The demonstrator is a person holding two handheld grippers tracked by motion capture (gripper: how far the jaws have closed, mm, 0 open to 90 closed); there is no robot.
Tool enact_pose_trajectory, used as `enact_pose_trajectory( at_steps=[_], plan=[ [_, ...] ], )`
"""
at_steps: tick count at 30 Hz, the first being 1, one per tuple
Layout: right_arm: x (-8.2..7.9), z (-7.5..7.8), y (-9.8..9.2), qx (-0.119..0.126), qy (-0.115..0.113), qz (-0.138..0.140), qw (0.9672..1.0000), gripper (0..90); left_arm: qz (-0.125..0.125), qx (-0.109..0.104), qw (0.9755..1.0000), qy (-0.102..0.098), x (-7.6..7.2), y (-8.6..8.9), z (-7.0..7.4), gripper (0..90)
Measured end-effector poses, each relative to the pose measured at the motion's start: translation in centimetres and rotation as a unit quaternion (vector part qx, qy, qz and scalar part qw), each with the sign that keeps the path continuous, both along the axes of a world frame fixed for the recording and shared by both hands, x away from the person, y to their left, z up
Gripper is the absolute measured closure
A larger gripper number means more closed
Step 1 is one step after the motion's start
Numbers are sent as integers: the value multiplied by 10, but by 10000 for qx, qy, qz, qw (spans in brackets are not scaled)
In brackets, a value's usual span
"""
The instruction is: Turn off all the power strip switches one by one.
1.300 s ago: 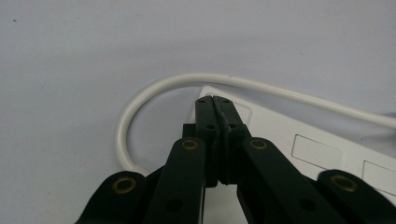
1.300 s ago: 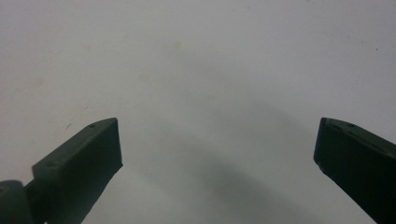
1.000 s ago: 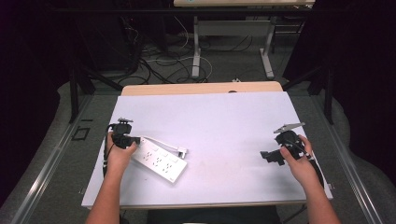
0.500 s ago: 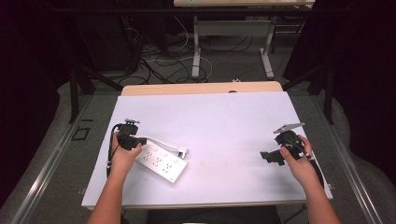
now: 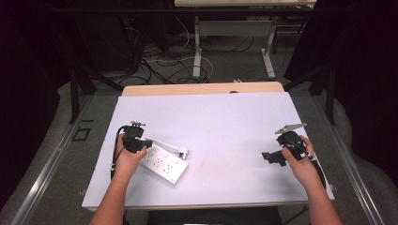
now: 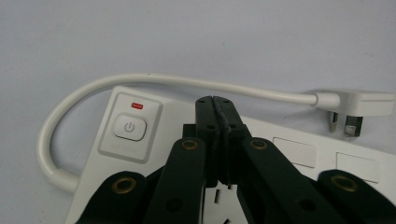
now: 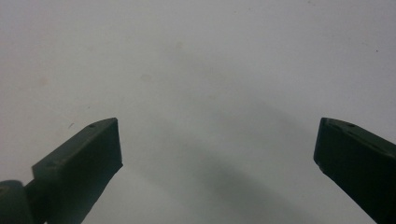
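Left gripper (image 6: 215, 100) shifted over power strip (image 6: 289, 154) — jaws closed.

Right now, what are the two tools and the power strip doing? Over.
Left tool shut, empty, over the power strip. Right tool open, empty, above bare table. Strip's plug lying loose. Nothing in the way.

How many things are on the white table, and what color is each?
White: 1, the power strip with its cord and plug
Black: 2, the left gripper and the right gripper
Total: 3
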State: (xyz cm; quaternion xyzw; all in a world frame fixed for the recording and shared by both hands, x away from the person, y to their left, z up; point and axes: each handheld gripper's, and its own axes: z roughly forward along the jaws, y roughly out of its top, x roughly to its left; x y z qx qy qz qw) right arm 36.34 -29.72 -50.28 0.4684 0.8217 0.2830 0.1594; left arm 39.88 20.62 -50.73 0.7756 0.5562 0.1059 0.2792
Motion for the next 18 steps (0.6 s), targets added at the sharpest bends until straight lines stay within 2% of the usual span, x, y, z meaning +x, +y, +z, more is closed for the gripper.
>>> enact_pose_trajectory(
  at_steps=[2, 4, 18],
  plan=[
    [0, 0, 0, -3, -15, 8, 10000, 4, -87, 33, 9999, 64, -1, -3, 0, 900],
    [0, 1, -1, -4, -28, -8, 10000, 4, -106, -20, 9999, 64, -1, -5, -2, 900],
    [0, 0, -1, -1, -12, -7, 10000, 3, -279, -11, 9995, 154, -2, -14, -5, 900]
  ],
)
